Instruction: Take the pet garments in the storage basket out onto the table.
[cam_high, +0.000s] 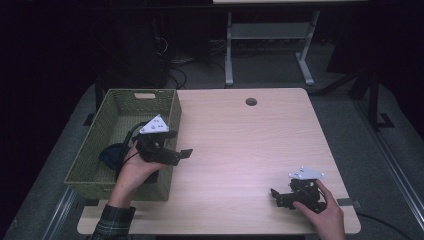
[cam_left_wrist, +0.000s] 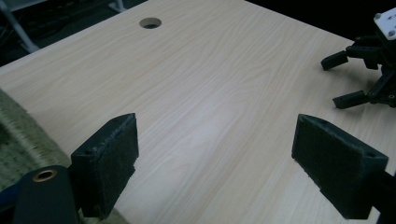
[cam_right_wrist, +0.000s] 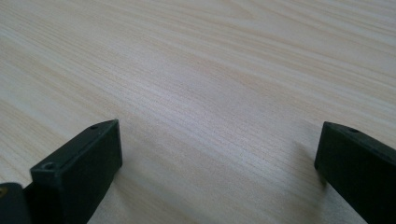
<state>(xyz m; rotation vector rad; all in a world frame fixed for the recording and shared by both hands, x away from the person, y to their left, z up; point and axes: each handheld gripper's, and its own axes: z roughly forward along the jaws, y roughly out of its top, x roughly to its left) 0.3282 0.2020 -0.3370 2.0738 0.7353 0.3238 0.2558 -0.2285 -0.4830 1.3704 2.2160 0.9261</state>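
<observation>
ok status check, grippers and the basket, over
Left gripper open, empty, at the basket's right rim. Right gripper open, low over the table near its front right. Green woven basket holds a dark item. Nothing between the grippers.

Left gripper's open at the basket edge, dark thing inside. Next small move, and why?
Probably swing the left gripper back over the basket and down toward the dark item. Its jaws stand open and empty, pointing out over the table, while the item lies behind it.
</observation>
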